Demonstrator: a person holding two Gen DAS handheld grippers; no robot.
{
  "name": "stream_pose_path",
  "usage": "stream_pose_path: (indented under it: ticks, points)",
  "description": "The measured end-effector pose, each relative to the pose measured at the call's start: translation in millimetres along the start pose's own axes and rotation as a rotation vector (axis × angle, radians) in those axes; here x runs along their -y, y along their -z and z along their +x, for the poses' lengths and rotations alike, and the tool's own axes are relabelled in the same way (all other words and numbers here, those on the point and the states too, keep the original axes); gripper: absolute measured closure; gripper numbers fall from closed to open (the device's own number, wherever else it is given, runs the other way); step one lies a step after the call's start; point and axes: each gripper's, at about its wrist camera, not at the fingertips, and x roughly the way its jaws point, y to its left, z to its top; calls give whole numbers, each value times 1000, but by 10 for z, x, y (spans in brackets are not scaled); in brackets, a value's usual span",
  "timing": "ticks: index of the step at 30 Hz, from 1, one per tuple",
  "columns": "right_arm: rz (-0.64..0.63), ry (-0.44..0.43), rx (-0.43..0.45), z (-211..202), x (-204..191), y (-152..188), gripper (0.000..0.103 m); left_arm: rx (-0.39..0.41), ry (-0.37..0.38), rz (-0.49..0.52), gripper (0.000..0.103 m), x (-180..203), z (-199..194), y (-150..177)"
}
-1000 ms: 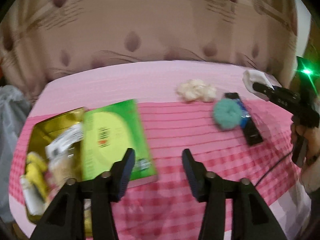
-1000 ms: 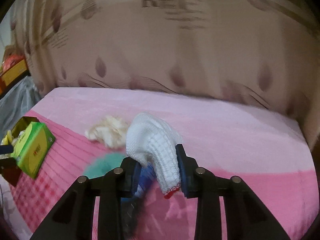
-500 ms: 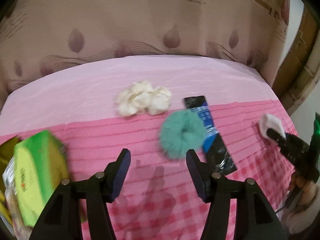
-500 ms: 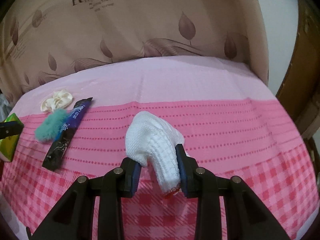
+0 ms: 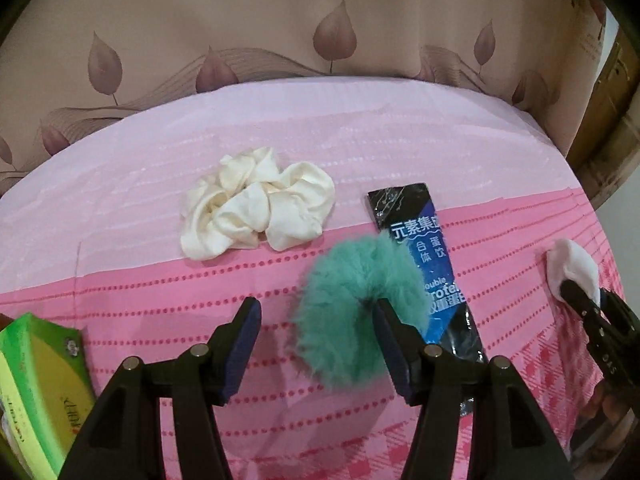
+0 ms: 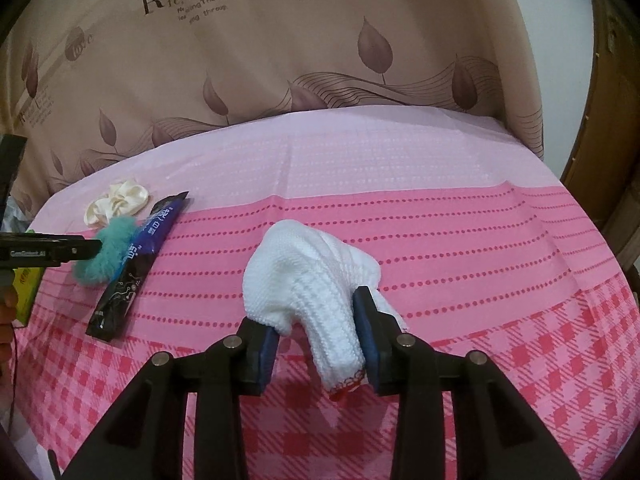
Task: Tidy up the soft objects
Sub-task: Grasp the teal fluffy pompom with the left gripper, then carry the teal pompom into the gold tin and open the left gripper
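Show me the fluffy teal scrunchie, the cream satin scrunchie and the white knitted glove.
Fluffy teal scrunchie (image 5: 340, 320), left wrist view, its fur.
Cream satin scrunchie (image 5: 256, 208), left wrist view, middle folds.
White knitted glove (image 6: 304, 272), right wrist view, its palm.

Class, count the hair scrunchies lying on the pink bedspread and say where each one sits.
2. The cream scrunchie lies farther back, on the pale pink band. The teal furry scrunchie lies nearer, partly over the black-and-blue sachet. Others may be hidden beyond the frame.

Your left gripper (image 5: 316, 344) tilts steeply down, jaws spread wide; your right gripper (image 6: 316, 344) is opening.
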Motion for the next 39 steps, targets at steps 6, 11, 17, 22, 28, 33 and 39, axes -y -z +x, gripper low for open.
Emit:
stream_pose_path:
  ticks: [6, 11, 17, 22, 28, 33, 39]
  points:
    - [3, -3, -5, 22, -6, -2, 67, -8, -37, -3, 70, 6, 108, 67]
    - [0, 1, -8, 30, -12, 0, 66, -14, -56, 5, 91, 76, 23, 135]
    - [-5, 5, -8, 40, -7, 2, 66, -1, -70, -9, 92, 41, -136, 257]
    - [-15, 15, -11, 54, -13, -1, 66, 34, -78, -15, 92, 3, -406, 330]
    - [-23, 24, -11, 53, -25, -4, 66, 76, -89, -42, 92, -121, -799, 450]
    - [-37, 36, -13, 52, -48, -3, 65, 110, -117, -77, 92, -301, -1142, 569]
    - [-39, 38, -13, 52, -49, -3, 65, 150, -163, -117, 92, -588, -1552, 698]
